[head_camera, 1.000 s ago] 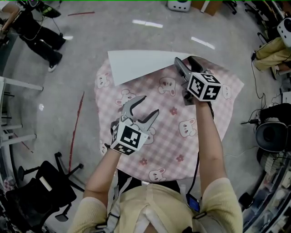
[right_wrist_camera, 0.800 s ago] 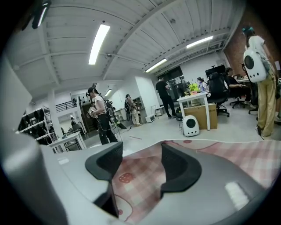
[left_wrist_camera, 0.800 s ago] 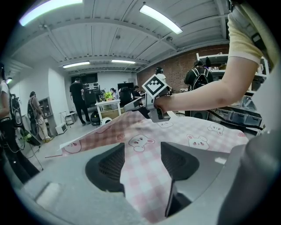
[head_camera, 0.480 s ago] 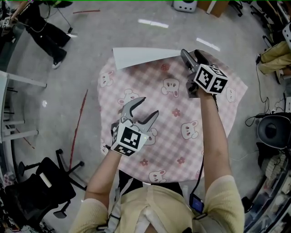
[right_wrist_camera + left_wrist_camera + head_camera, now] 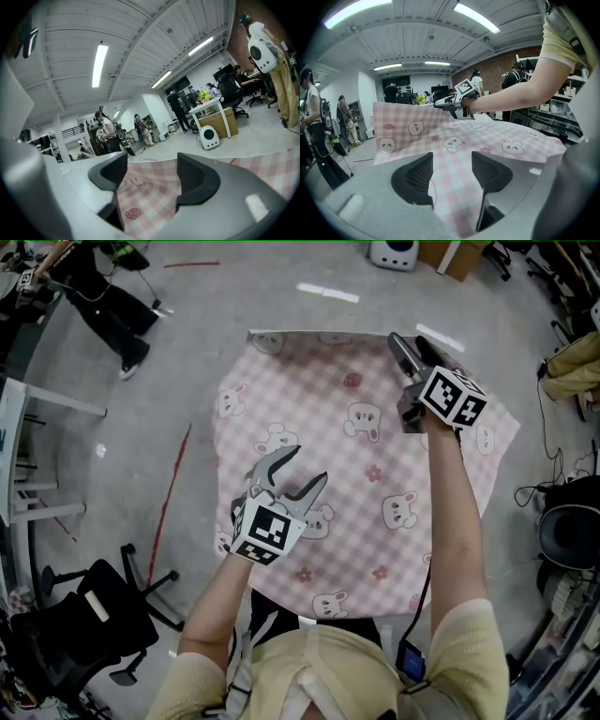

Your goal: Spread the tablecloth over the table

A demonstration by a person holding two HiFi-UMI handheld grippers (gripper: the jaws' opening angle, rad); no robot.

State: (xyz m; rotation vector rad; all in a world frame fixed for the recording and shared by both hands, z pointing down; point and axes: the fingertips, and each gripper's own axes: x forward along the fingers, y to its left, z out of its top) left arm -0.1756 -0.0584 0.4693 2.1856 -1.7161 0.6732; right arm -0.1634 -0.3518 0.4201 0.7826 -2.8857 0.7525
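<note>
Grey concrete floor (image 5: 141,409) surrounds the work spot. A black chair (image 5: 94,615) stands at the near left, and people and desks are far off in the workshop.

The table itself is hidden under the pink checked tablecloth (image 5: 328,474), which is printed with bunnies, bears and small flowers. It covers the top from the near edge by the person to the far edge. From the left gripper view its far-left part seems to stand up off the surface rather than lie flat. Its right corner juts out at an angle.

The left gripper (image 5: 309,465) hovers over the near-left part of the cloth, jaws well apart and holding nothing. The right gripper (image 5: 408,338) reaches to the far right edge. Its jaws are also spread wide, with fabric showing in the gap, but they do not look pinched on it.

With neither gripper clamped, I judge the main risk to be the raised far part dropping into a fold or crease. A light cloth sitting skewed could also slide toward the overhanging right corner, and an open jaw dragged across it could bunch the fabric.
</note>
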